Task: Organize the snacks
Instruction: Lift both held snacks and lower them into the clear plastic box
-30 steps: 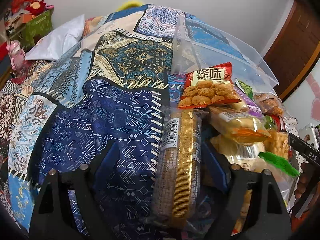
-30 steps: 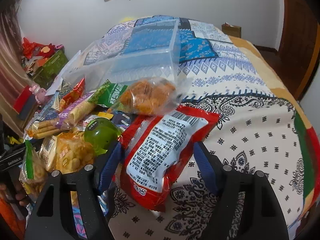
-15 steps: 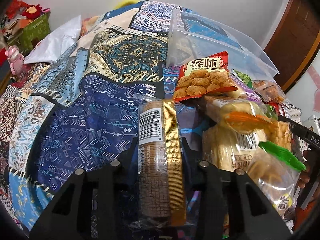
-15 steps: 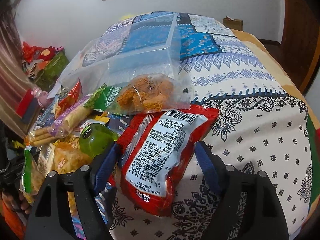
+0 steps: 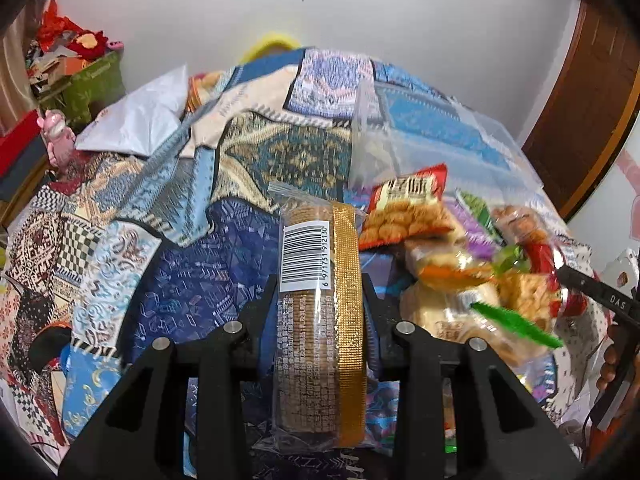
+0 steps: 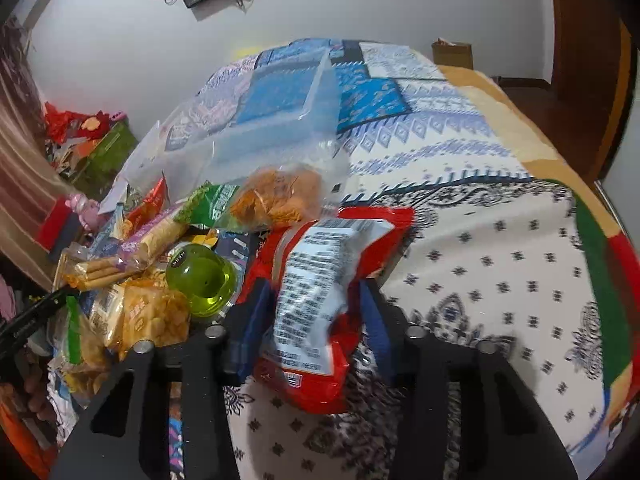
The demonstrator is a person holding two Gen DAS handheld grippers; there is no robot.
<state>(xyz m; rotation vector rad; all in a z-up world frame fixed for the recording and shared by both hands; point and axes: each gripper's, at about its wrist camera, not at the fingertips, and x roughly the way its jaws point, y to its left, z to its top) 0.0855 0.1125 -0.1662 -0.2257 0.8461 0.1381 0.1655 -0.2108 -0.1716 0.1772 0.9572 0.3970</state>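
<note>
My left gripper (image 5: 319, 286) is shut on a long biscuit pack (image 5: 308, 248) in clear wrap with a gold stripe and a barcode, held up off the patterned bedspread (image 5: 192, 292). My right gripper (image 6: 314, 292) has its jaws closing on a red snack bag (image 6: 360, 232), which stands crumpled between the blue pads (image 6: 256, 312). Between the two grippers lies a pile of snack packets (image 5: 452, 280), with a green round tub (image 6: 200, 280) among them. A clear plastic bin (image 6: 280, 128) stands just behind the pile.
A white pillow (image 5: 140, 120) and a green box (image 5: 96, 84) of clutter sit at the far left. A wooden door (image 5: 592, 100) is on the right. A cardboard box (image 6: 452, 54) lies beyond the bed. Bare bedspread (image 6: 500, 272) stretches to the right of the red bag.
The left jaws closed on the biscuit pack and lifted it off the bed. The right jaws narrowed from wide apart onto the red bag, crumpling it.
</note>
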